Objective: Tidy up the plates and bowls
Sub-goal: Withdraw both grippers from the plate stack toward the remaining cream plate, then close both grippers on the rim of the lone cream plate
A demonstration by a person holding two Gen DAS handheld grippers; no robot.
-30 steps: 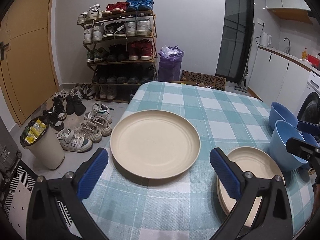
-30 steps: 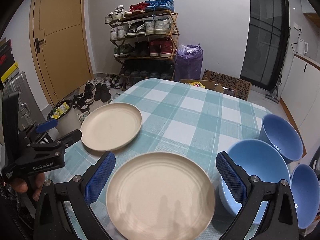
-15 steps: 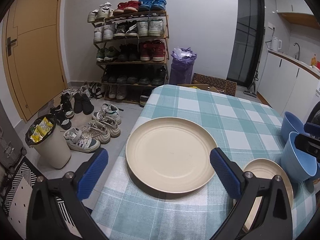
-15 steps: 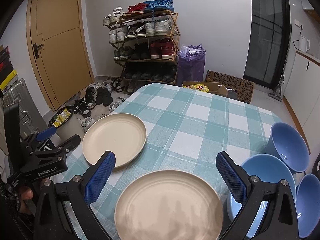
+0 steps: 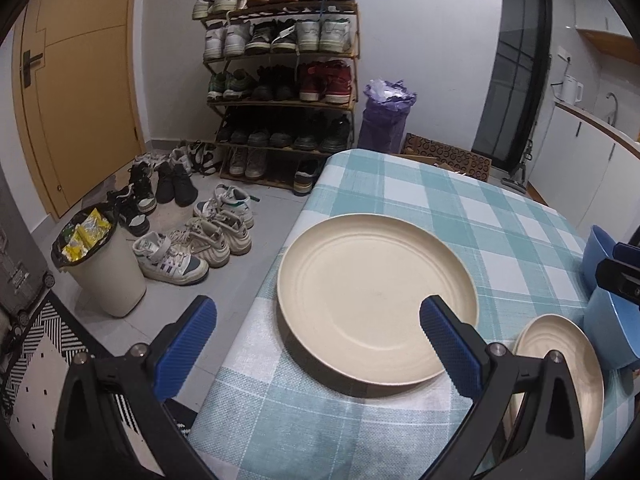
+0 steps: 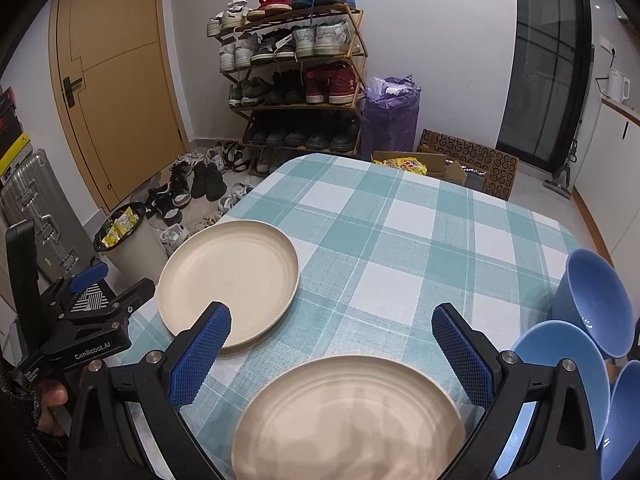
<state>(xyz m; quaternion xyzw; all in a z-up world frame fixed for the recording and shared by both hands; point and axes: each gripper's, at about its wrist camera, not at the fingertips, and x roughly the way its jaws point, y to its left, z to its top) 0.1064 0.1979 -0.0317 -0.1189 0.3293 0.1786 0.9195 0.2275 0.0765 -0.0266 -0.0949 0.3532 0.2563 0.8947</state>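
Note:
Two cream plates lie on the checked tablecloth. The far-left plate point(image 5: 376, 300) point(image 6: 230, 280) sits near the table's left edge. My left gripper point(image 5: 316, 348) hovers open over that plate's near left rim, holding nothing. The nearer plate point(image 6: 348, 420) point(image 5: 560, 364) lies just below my right gripper point(image 6: 332, 354), which is open and empty. Three blue bowls stand at the right: a tilted one point(image 6: 592, 296), a second point(image 6: 560, 356) and a third point(image 6: 624, 420) cut by the frame edge. The left gripper's body point(image 6: 80, 320) shows in the right wrist view.
The table point(image 6: 400, 216) has a teal and white checked cloth. On the floor to the left stand a white bin point(image 5: 100, 264), several loose shoes point(image 5: 192, 248) and a shoe rack point(image 5: 284, 76). A cardboard box point(image 6: 460, 164) lies beyond the table's far edge.
Both grippers have pulled back toward the near side and the left one has shifted left, so the plates sit further right and lower in view. Both stay open.

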